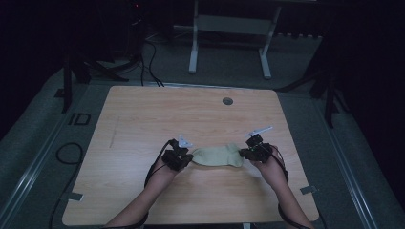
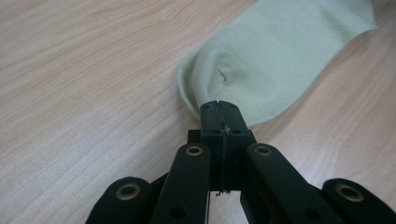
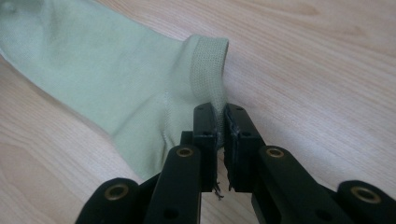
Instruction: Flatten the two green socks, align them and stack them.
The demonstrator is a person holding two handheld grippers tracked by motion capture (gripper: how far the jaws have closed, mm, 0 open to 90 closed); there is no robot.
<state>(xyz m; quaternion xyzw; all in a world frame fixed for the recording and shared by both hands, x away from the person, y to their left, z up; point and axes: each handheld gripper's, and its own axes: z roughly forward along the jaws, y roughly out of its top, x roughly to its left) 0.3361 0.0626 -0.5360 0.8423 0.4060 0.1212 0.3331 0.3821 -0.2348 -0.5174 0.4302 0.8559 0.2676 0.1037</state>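
A pale green sock (image 1: 218, 156) lies stretched across the near middle of the wooden table (image 1: 143, 114), held at both ends. My left gripper (image 1: 184, 160) is shut on the sock's toe end (image 2: 233, 70), the black jaws pinching a fold of fabric at its tip (image 2: 219, 105). At the other end my right gripper (image 1: 248, 152) is shut on the ribbed cuff (image 3: 210, 65), with the cuff's edge caught between the jaw tips (image 3: 220, 114). Both grippers sit low, close to the tabletop.
A round grey cable hole (image 1: 227, 101) sits in the table near its far edge. Beyond the table stands a white frame with legs (image 1: 193, 52). Cables (image 1: 67, 152) lie on the floor at the left.
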